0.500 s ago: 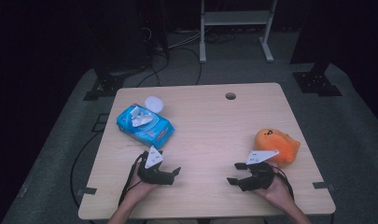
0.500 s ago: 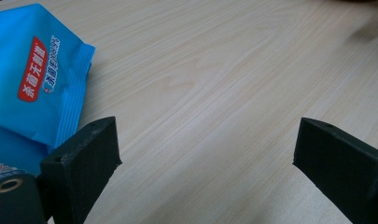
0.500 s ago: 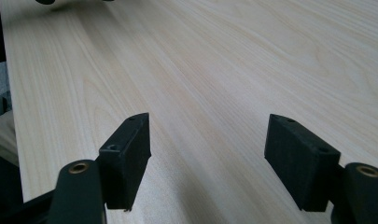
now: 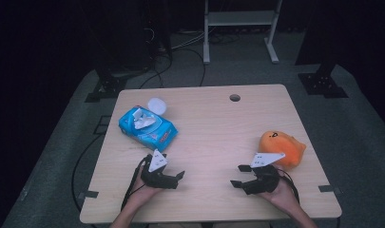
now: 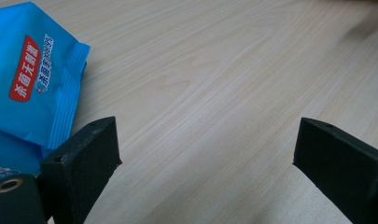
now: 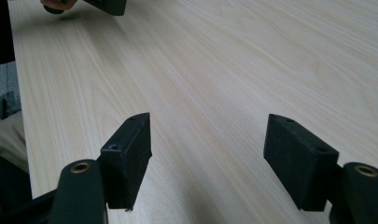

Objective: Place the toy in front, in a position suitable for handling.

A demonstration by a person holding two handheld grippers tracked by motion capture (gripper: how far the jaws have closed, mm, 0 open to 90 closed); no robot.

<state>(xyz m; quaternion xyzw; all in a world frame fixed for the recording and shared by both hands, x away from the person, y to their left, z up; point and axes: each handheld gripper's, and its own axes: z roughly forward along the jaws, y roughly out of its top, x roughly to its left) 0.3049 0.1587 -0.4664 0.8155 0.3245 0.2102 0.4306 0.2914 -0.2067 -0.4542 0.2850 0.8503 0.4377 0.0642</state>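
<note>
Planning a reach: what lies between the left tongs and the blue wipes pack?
Only bare wooden table lies between the left tongs and the blue wipes pack, seen in the high view.

Barely any change from half a second ago. Left gripper (image 4: 179,176) a touch farther from the blue wipes pack (image 4: 148,125), low over the surface (image 4: 214,133). Right gripper (image 4: 240,175) shifted slightly beside the orange plush toy (image 4: 281,144). Jaws on both spread wide, nothing between.
</note>
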